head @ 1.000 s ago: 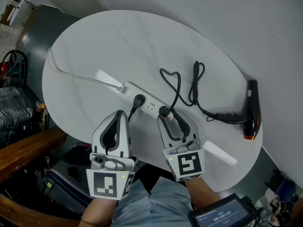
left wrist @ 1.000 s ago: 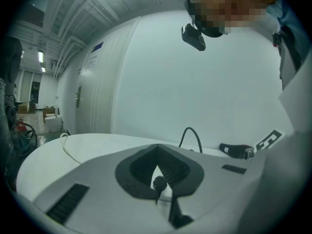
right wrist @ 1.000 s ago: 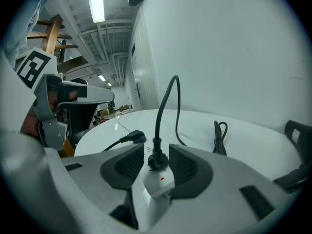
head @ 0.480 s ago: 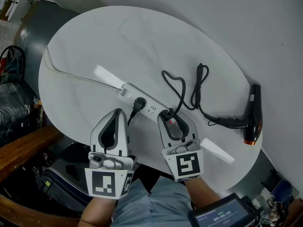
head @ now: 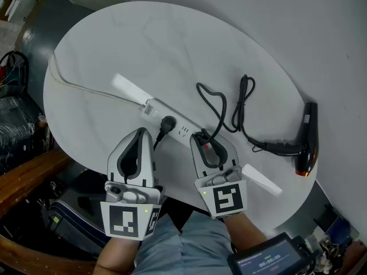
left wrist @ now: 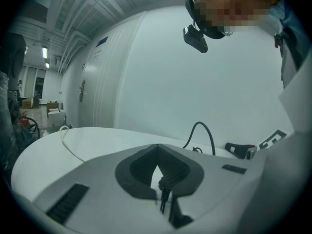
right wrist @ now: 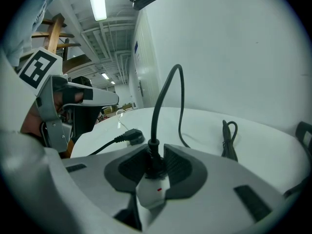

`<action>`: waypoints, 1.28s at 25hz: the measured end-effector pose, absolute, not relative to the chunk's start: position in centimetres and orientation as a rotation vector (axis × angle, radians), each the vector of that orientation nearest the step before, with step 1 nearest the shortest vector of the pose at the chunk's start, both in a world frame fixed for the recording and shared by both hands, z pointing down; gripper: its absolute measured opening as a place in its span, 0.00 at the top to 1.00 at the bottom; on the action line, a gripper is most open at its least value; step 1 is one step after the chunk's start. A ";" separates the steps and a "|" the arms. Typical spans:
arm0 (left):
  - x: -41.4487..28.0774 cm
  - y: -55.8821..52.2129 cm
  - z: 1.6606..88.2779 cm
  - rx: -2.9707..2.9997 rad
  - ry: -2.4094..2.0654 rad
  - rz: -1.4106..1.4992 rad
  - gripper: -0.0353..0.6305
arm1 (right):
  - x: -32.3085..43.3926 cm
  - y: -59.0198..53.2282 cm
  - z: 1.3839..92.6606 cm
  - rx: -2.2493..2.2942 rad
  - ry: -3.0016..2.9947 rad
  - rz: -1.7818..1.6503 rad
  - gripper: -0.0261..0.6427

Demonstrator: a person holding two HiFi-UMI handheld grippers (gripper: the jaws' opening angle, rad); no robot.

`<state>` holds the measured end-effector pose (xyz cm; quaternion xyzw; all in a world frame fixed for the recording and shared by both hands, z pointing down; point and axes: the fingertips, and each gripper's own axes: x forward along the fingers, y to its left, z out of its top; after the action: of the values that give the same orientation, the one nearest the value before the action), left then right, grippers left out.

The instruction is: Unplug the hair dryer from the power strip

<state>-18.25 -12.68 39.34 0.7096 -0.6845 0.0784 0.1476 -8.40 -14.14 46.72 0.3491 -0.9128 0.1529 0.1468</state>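
Closing claw: your right claw [head: 202, 136] has just been narrowing and now pinches the black plug [right wrist: 154, 164] of the black, orange-tipped hair dryer [head: 307, 137], low at its neck, set for a straight pull.
Left claw: your left claw [head: 141, 132] is pinched together and empty, near the strip, likely to steady it.
Sockets: the long white power strip [head: 182, 132] carries that plug and a second black plug [head: 167, 122].
Dryer: it lies well apart on the round white tabletop [head: 143, 44].
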 end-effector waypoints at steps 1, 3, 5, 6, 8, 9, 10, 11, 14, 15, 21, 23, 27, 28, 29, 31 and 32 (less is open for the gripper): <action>-18.2 -12.7 39.4 2.041 -1.968 0.226 0.95 | -8.4 -14.2 46.8 1.000 -2.630 0.441 0.83; -18.0 -12.7 39.6 2.040 -1.965 0.228 0.95 | -8.4 -14.2 46.7 0.992 -2.636 0.438 0.83; -18.0 -12.7 39.5 2.040 -1.964 0.230 0.95 | -8.4 -14.2 46.7 0.989 -2.642 0.439 0.83; -17.9 -12.7 39.5 2.041 -1.964 0.231 0.95 | -8.4 -14.2 46.6 0.988 -2.644 0.441 0.83; -18.0 -12.7 39.5 2.041 -1.965 0.232 0.95 | -8.4 -14.2 46.6 0.981 -2.651 0.443 0.83; -18.0 -12.8 39.4 2.042 -1.967 0.232 0.95 | -8.4 -14.2 46.6 0.977 -2.655 0.440 0.83; -18.0 -12.8 39.4 2.042 -1.968 0.232 0.95 | -8.4 -14.2 46.6 0.972 -2.659 0.435 0.83; -18.0 -12.8 39.4 2.043 -1.969 0.233 0.95 | -8.5 -14.2 46.6 0.969 -2.662 0.425 0.83; -18.0 -12.8 39.4 2.041 -1.971 0.234 0.95 | -8.7 -14.1 46.4 0.950 -2.655 0.362 0.86; -18.0 -12.7 39.3 2.040 -1.972 0.234 0.95 | -8.8 -13.9 46.5 0.933 -2.645 0.341 0.86; -17.9 -12.6 39.2 2.042 -1.977 0.233 0.95 | -8.6 -13.1 47.3 0.811 -2.574 0.225 0.87; -17.8 -12.7 39.2 2.043 -1.977 0.232 0.95 | -8.6 -13.0 47.3 0.792 -2.558 0.204 0.87; -17.5 -12.8 39.2 2.046 -1.974 0.236 0.95 | -8.6 -12.9 47.3 0.767 -2.555 0.200 0.87; -17.4 -12.8 39.2 2.046 -1.974 0.236 0.95 | -8.6 -12.8 47.2 0.760 -2.555 0.193 0.87; -17.3 -12.9 39.1 2.048 -1.973 0.235 0.95 | -8.6 -12.9 47.1 0.760 -2.558 0.191 0.87; -17.3 -12.9 39.1 2.051 -1.972 0.234 0.95 | -8.7 -13.3 46.3 0.843 -2.608 0.254 0.87; -17.2 -13.0 39.1 2.051 -1.973 0.234 0.95 | -8.8 -13.8 45.6 0.928 -2.653 0.322 0.87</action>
<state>-17.23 -12.99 39.14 0.7110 -0.6838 0.0812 0.1426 -8.78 -13.78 45.59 0.3240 -0.9263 0.1123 0.1559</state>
